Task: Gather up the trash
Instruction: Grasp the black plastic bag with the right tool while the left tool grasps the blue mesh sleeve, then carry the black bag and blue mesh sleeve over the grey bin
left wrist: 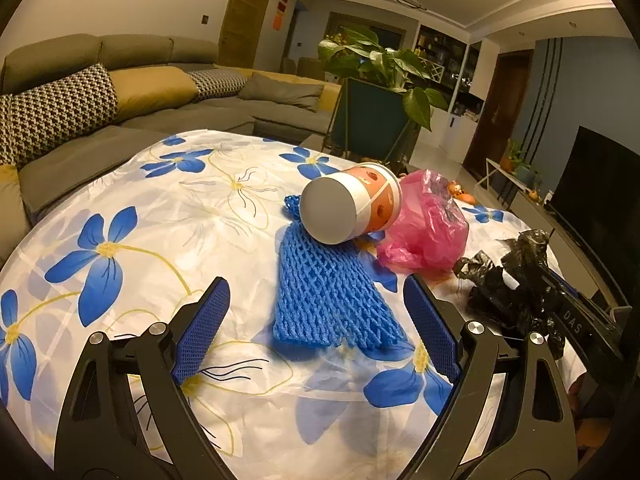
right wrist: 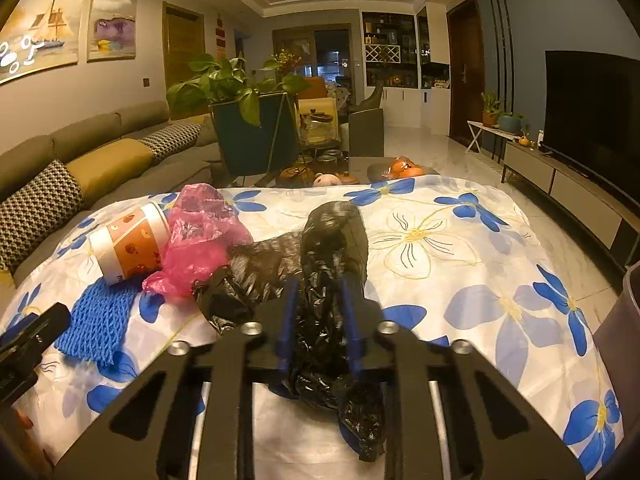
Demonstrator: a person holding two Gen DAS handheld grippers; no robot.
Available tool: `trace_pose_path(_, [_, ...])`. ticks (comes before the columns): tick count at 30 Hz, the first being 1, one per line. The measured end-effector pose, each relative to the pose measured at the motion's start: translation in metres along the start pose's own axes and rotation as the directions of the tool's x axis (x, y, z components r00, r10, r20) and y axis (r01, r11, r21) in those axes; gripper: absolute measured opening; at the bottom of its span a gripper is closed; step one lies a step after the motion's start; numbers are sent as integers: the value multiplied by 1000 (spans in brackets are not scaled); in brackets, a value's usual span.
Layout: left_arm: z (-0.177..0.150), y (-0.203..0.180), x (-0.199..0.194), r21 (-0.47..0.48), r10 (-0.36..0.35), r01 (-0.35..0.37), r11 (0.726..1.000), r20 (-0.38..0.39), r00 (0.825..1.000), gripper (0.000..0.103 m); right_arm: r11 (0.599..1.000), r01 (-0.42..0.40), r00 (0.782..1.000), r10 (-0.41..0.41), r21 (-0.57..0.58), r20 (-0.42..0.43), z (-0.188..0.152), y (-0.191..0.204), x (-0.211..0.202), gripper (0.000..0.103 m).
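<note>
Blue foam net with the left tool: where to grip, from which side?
Likely the near short edge of the blue foam net, approached low from the camera side. It lies flat, that end is free, and the paper cup rests on the far end. The left tool is open and already straddles it.

The left gripper, a black two-finger frame with blue textured pads, fills the bottom of its own view with its jaws spread wide and nothing between them. The right gripper, of the same black build with blue pads, sits at lower centre of its view, jaws drawn close and clamped on a crumpled black plastic bag. Its black body also shows at the right edge of the left view.
</note>
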State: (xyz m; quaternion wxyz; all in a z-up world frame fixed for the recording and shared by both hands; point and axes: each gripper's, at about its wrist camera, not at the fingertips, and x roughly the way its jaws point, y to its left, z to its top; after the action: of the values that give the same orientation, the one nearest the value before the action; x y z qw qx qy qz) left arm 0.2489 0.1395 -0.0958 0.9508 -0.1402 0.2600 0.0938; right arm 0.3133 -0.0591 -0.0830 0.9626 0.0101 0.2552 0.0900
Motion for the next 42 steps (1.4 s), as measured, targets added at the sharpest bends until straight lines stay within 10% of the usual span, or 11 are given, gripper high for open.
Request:
trace_pose_path(10, [-2,2,24,-5,-38,38,999,-109,993,68,999,-26,996,22,45,85,1,-8,-19,5])
trace_pose_path(20, [-9,-6,37,29,-76,83,996,-182,980,13,993,-81,988,68,91,137,-5,-21,-50,5])
trace_pose_path(42, [-30,-27,-108,25,-246,246,969,11,969,7,995,-85,967,71,47,244,-22,-54,-159,5])
